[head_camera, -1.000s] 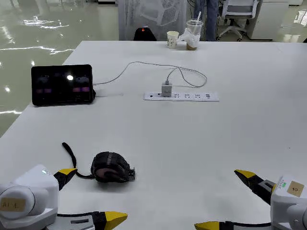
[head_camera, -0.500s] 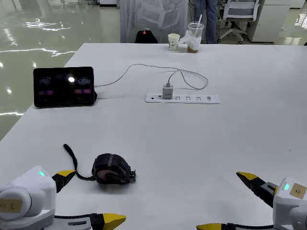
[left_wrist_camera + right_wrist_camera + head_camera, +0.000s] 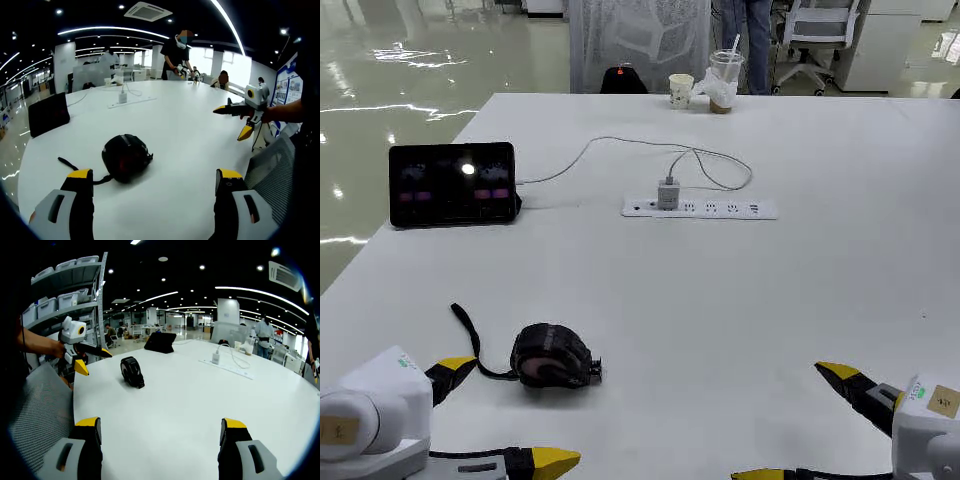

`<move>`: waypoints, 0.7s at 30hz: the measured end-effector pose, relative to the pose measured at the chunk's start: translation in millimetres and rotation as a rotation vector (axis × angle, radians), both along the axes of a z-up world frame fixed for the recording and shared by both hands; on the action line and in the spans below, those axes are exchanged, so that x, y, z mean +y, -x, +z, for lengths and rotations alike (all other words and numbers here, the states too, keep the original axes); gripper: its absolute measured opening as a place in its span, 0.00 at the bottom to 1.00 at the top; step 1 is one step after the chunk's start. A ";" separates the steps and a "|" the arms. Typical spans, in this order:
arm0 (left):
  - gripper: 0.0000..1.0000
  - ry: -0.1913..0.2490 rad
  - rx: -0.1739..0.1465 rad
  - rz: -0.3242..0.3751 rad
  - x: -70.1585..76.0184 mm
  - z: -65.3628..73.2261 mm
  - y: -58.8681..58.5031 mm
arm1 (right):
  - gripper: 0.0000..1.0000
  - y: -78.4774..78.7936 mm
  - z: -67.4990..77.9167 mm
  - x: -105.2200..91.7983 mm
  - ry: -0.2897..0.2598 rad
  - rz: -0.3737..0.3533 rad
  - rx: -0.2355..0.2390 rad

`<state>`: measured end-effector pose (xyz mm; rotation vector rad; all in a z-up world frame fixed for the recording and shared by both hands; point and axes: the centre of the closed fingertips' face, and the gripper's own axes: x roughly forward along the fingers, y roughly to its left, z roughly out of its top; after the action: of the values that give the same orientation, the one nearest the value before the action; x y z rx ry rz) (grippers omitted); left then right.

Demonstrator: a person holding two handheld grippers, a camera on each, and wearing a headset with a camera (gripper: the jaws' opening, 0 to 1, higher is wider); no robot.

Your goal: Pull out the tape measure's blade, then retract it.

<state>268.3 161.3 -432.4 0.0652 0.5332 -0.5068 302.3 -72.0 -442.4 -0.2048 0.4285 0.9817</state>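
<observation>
A black tape measure (image 3: pixel 553 357) with a black wrist strap lies on the white table (image 3: pixel 720 290) near its front edge; its blade is not drawn out. It also lies ahead of the jaws in the left gripper view (image 3: pixel 126 156) and farther off in the right gripper view (image 3: pixel 132 371). My left gripper (image 3: pixel 505 415) is open, its yellow-tipped jaws just left of and in front of the tape measure, holding nothing. At the lower right my right gripper (image 3: pixel 800 425) is open too, well apart from the tape measure.
A dark tablet (image 3: pixel 451 184) stands at the left of the table. A white power strip (image 3: pixel 700 208) with a plugged-in charger and cable lies mid-table. Cups (image 3: pixel 705 80) sit at the far edge. People stand beyond the table (image 3: pixel 180 55).
The head camera has shifted slightly. Both grippers sit a little lower in the picture; the tape measure has not moved.
</observation>
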 end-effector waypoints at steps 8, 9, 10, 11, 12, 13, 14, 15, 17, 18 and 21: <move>0.99 0.001 -0.007 0.006 2.9 0.9 -1.3 | 0.99 0.5 -0.1 -0.5 0.001 0.000 0.001; 0.99 0.002 -0.013 0.009 3.5 1.7 -1.9 | 0.99 0.5 -0.1 -0.5 0.001 0.000 0.002; 0.99 -0.001 -0.012 0.007 3.5 1.9 -1.7 | 0.99 0.4 -0.2 -0.5 0.001 0.000 0.002; 0.99 0.002 -0.006 0.007 3.2 1.6 -1.2 | 0.99 0.4 -0.4 -0.6 0.001 0.000 0.003; 0.99 -0.002 -0.010 0.007 3.3 2.1 -1.5 | 0.99 0.4 -0.6 -0.9 0.002 -0.001 0.003; 0.99 -0.003 -0.010 0.005 3.2 2.0 -1.3 | 0.99 0.4 -0.5 -0.9 0.002 0.000 0.003; 0.98 0.003 -0.003 0.002 2.1 1.7 -0.5 | 0.99 0.4 -0.4 -0.8 0.001 0.000 0.003; 0.98 0.003 -0.003 0.002 2.4 1.3 -0.6 | 0.99 0.5 -0.3 -0.9 0.002 0.000 0.003; 0.99 -0.005 -0.004 0.002 2.8 0.6 -0.8 | 0.99 0.3 -0.4 -1.2 0.001 0.000 0.002; 0.99 -0.001 -0.003 0.002 2.2 0.8 -0.6 | 0.99 0.5 -0.5 -1.3 0.001 -0.001 0.004; 0.99 0.001 -0.005 0.002 2.3 1.5 -1.2 | 0.99 1.1 -0.3 -1.5 0.002 0.000 0.003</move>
<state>269.5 163.6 -430.9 0.0644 0.5281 -0.5046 301.2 -73.5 -442.7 -0.2048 0.4321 0.9815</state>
